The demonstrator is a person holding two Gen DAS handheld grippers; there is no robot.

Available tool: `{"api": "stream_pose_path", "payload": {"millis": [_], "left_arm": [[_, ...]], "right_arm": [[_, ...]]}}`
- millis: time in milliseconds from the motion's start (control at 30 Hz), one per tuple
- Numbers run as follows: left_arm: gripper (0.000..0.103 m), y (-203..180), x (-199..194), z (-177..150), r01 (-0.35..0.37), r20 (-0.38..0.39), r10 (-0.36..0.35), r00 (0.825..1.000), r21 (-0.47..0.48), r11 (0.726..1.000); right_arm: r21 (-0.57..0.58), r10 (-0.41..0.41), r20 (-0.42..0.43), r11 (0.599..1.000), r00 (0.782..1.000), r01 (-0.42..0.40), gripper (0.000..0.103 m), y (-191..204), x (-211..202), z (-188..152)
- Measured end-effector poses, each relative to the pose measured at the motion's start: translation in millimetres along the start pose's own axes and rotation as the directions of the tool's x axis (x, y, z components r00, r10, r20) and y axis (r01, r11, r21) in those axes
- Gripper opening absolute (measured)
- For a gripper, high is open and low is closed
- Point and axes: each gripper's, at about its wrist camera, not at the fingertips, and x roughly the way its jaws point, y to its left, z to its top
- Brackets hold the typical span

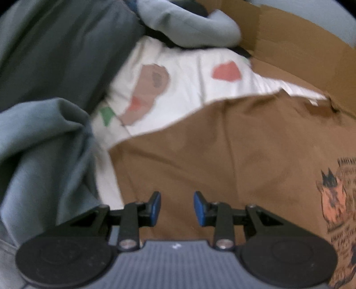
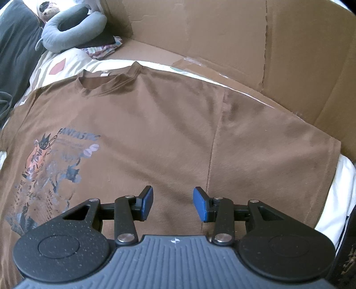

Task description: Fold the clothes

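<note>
We find a brown T-shirt [image 2: 169, 133] laid flat, front up, on a white sheet [image 2: 338, 200] printed with red and green shapes. In the right wrist view the shirt fills the middle of the frame: its collar [image 2: 106, 80] sits at upper left, a cartoon print [image 2: 51, 160] with lettering lies at left, and one sleeve [image 2: 278, 142] spreads toward the right edge. A cardboard wall [image 2: 222, 33] stands behind the shirt across the top of the frame. At upper left we note a grey neck pillow [image 2: 73, 29], a small stuffed toy [image 2: 45, 11] beside it, and a dark cushion [image 2: 15, 51] at the far left.

The right gripper [image 2: 173, 203] sits at lower centre, above the shirt. Its jaws stand partly apart, with nothing between the blue pads [image 2: 148, 203]. We cannot tell whether the tips touch the cloth.

The left wrist view is blurred. The left gripper [image 1: 177, 209] sits at lower centre over brown cloth [image 1: 222, 155], jaws partly apart and empty. The shirt's edge runs diagonally across mid frame, with the sheet [image 1: 189, 89] showing beyond it. The print [image 1: 336, 200] appears at the right edge. Crumpled grey fabric [image 1: 44, 144] lies at left, just beside the sheet and shirt, and a dark grey mass [image 1: 66, 51] fills the upper left. Cardboard [image 1: 300, 40] occupies the upper right.
</note>
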Motion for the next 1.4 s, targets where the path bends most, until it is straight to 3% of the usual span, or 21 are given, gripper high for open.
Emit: {"api": "stream_pose_path", "payload": {"millis": [167, 433, 700, 967, 1267, 1400], "left_arm": [[0.034, -12.1, 16.8, -18.2, 0.010, -0.024, -0.011, 1.000, -0.023, 1.000], [0.027, -8.5, 28.6, -54.2, -0.069, -0.093, 0.067, 0.993, -0.015, 0.998], [0.021, 1.6, 12.5, -53.9, -0.120, -0.141, 0.117, 0.983, -0.013, 0.993], [0.022, -7.0, -14.0, -15.9, -0.054, -0.035, 0.053, 0.998, -0.012, 0.998], [0.022, -40.9, 7.6, 44.5, 0.024, 0.085, -0.024, 0.996, 0.008, 1.000], [0.022, -54.9, 22.8, 68.5, 0.044, 0.107, -0.044, 0.993, 0.007, 0.999]], "right_arm": [[0.030, 0.000, 0.007, 1.000, 1.000, 0.000, 0.047, -2.5, 3.8, -3.1], [0.021, -0.005, 0.007, 1.000, 1.000, 0.005, 0.047, -2.9, 4.9, -5.9], [0.052, -0.023, 0.047, 0.998, 0.999, 0.020, 0.047, -10.7, 0.9, -2.2], [0.095, -0.060, 0.086, 0.994, 0.995, 0.052, 0.047, -21.8, -4.6, 11.6], [0.106, -0.107, 0.137, 0.990, 0.985, 0.093, 0.047, -26.6, -2.2, 40.6], [0.103, -0.086, 0.134, 0.992, 0.987, 0.073, 0.034, -24.7, -0.2, 54.9]]}}
